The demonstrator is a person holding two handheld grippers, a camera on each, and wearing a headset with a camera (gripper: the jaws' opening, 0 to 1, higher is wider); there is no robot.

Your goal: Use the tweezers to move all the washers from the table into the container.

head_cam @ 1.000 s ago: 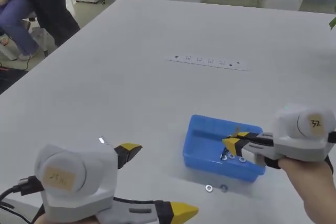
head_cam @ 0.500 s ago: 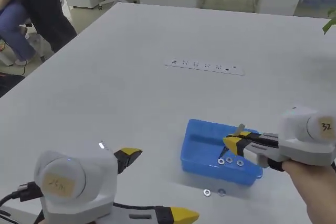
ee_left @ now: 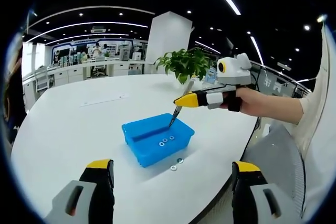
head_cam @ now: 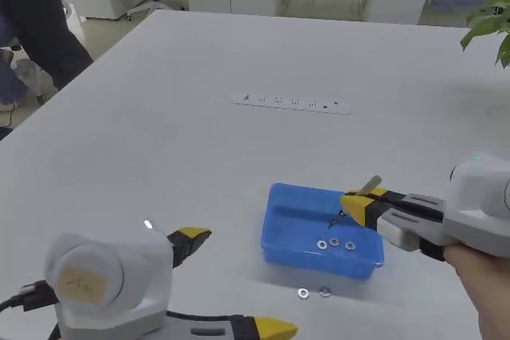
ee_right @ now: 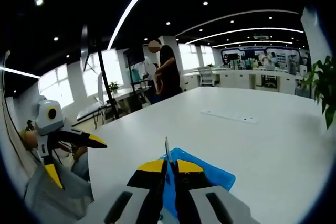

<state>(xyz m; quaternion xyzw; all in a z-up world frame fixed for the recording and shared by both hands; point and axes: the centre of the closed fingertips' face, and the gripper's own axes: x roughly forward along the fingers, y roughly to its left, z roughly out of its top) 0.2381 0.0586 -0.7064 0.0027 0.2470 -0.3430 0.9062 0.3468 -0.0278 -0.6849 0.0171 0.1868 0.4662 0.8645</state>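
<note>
Washers: three in the blue container, two more out on the table, just beside its near wall.
Tweezers: tips down, inside the container.
Right gripper: jaws clamped tight on the tweezers.
Left gripper: jaws spread wide, nothing held.
</note>
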